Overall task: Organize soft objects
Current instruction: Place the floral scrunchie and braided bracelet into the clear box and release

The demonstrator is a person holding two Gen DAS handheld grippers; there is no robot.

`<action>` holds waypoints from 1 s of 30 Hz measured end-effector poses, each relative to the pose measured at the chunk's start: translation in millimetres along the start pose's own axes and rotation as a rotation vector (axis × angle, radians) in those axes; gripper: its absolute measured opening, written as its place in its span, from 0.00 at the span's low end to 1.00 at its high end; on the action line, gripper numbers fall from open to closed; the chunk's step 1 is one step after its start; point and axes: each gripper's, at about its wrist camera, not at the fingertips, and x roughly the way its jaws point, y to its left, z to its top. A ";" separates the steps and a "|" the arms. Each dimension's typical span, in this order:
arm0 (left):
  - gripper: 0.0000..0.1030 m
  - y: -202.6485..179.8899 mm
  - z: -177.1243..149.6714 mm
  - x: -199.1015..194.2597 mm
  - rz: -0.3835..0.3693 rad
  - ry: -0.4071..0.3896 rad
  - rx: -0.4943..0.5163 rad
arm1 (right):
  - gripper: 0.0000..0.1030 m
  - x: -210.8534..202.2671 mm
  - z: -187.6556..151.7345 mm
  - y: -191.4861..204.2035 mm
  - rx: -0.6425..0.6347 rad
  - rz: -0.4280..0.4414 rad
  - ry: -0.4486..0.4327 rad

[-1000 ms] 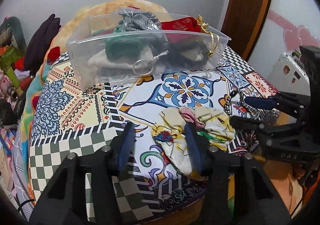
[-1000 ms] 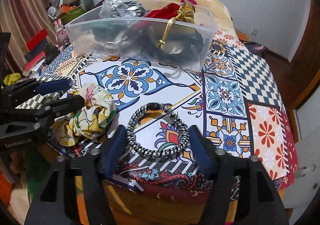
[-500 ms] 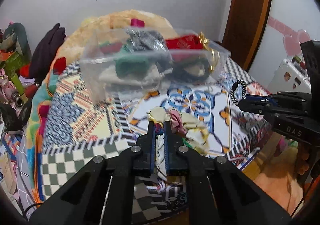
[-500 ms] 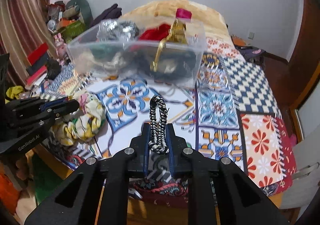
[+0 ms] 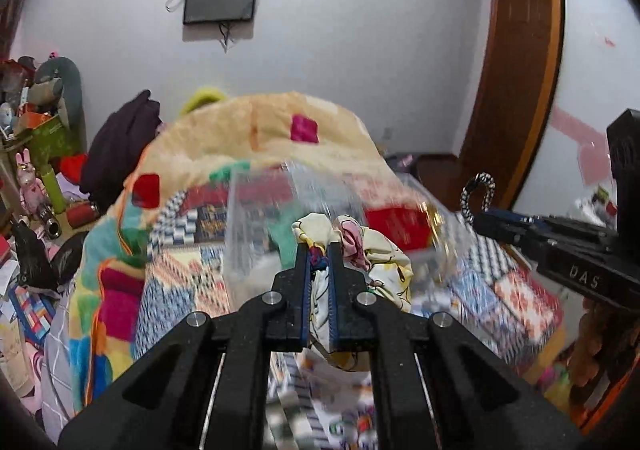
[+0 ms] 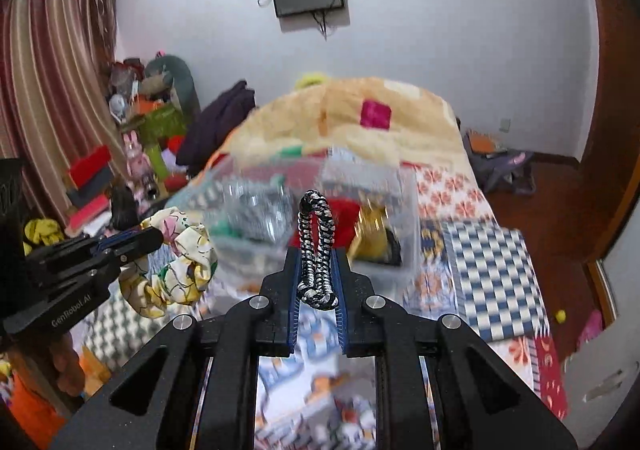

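Left wrist view: both grippers carry a soft item in the air, just short of the clear bin.

The left gripper (image 5: pixel 319 250) is clenched on the floral scrunchie (image 5: pixel 376 254), which bunches above and to the right of its tips and hangs below them; the right gripper (image 6: pixel 316 262) pinches the black-and-white braided band (image 6: pixel 316 234) upright so the loop stands clear above its tips. The clear bin (image 6: pixel 404 210) lies just ahead of both, blurred and seemingly already holding items. Its near rim probably must be cleared before either lets go; open room remains between the two grippers.
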 end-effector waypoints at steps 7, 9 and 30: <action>0.06 3.9 24.6 25.6 0.052 -0.035 -0.010 | 0.13 30.9 20.6 1.5 0.031 0.040 -0.004; 0.06 6.0 26.5 35.2 0.062 -0.031 -0.017 | 0.13 41.4 21.2 4.1 0.026 0.043 0.013; 0.61 23.1 9.3 70.1 0.116 0.059 -0.029 | 0.65 66.4 13.8 9.3 -0.063 -0.099 0.060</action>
